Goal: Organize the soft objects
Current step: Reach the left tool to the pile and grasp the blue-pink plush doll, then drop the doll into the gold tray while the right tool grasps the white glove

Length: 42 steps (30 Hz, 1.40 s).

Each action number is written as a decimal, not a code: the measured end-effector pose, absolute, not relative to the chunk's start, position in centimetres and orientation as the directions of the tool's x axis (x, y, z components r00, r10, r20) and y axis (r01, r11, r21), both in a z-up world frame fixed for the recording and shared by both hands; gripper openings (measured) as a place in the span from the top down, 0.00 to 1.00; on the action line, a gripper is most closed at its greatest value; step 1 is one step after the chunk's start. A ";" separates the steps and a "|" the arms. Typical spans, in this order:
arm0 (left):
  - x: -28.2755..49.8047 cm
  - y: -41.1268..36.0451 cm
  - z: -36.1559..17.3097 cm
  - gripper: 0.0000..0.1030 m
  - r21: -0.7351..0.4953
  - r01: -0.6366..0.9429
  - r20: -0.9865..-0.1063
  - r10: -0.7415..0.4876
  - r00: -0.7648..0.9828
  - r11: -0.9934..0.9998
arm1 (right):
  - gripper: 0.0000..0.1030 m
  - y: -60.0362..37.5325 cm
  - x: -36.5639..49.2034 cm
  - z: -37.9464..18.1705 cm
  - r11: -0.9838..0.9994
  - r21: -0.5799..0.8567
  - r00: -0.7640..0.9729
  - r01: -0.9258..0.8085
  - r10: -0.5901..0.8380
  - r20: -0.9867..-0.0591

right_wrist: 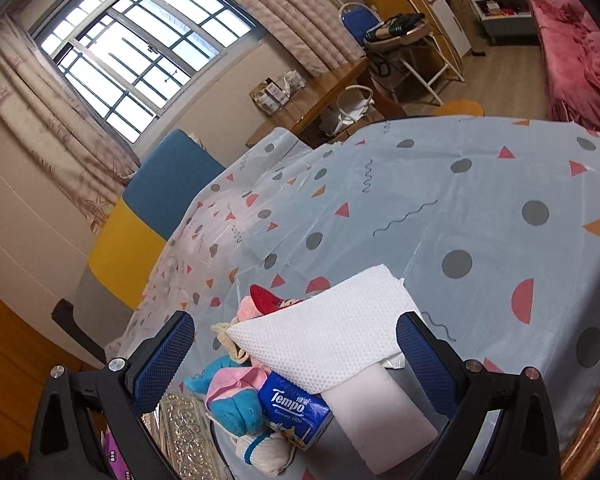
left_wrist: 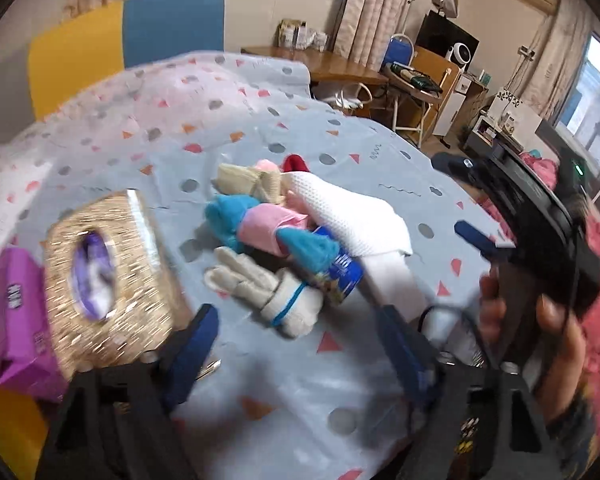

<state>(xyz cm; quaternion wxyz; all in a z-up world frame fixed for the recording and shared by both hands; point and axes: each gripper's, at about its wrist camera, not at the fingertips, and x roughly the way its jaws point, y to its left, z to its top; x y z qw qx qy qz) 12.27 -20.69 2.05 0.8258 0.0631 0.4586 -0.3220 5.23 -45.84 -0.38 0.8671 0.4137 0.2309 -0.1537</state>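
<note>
Both my left tongs (left_wrist: 296, 344) and right tongs (right_wrist: 296, 364) hang released over the bench (right_wrist: 480, 200), the right nearer the soft pile (left_wrist: 276, 232) dead ahead, whose white waffle cloth (right_wrist: 324, 340) runs lengthwise away from me, draped over socks and a tissue pack (right_wrist: 296, 408).

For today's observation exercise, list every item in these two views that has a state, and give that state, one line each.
Left claw: open, holding nothing.
Right claw: open, holding nothing.
White waffle cloth: loosely draped over the pile.
Tempo tissue pack: closed, lying partly under the cloth.
Gold tissue box: oval opening facing up.
White glove: lying flat beside the pile.
Purple packet: lying next to the box.
</note>
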 end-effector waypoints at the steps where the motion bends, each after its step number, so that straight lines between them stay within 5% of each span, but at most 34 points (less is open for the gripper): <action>1: 13.1 -21.3 1.9 0.32 -0.206 0.579 -0.805 -0.474 0.358 0.789 | 0.00 -45.8 5.3 -0.4 0.613 0.647 0.846 0.454 -0.071 -0.528; 4: 15.6 -23.0 1.5 0.42 -0.213 0.548 -0.816 -0.456 0.356 0.809 | 0.00 -45.6 5.4 -0.4 0.621 0.644 0.847 0.447 -0.063 -0.527; 17: 24.8 -27.2 -4.7 0.42 -0.217 0.345 -0.910 -0.317 0.265 0.913 | 0.00 -45.0 6.3 -0.8 0.641 0.639 0.835 0.425 -0.004 -0.551; 19: 25.2 -27.4 -5.7 0.59 -0.218 0.340 -0.919 -0.310 0.242 0.915 | 0.00 -45.0 6.5 -0.9 0.642 0.637 0.830 0.427 0.001 -0.558; 24: 24.1 -27.6 -5.6 0.74 -0.161 0.403 -0.900 -0.302 0.315 0.901 | 0.00 -44.7 6.7 -0.9 0.656 0.619 0.823 0.432 -0.004 -0.569; 34: 20.5 -25.7 -1.4 0.75 -0.007 0.488 -0.801 -0.298 0.520 0.873 | 0.00 -44.2 7.2 -0.9 0.685 0.572 0.799 0.450 -0.024 -0.601; 42: 22.1 -21.8 3.7 0.75 -0.064 0.419 -0.757 -0.318 0.571 0.906 | 0.00 -43.1 7.8 -0.6 0.735 0.515 0.782 0.442 -0.034 -0.622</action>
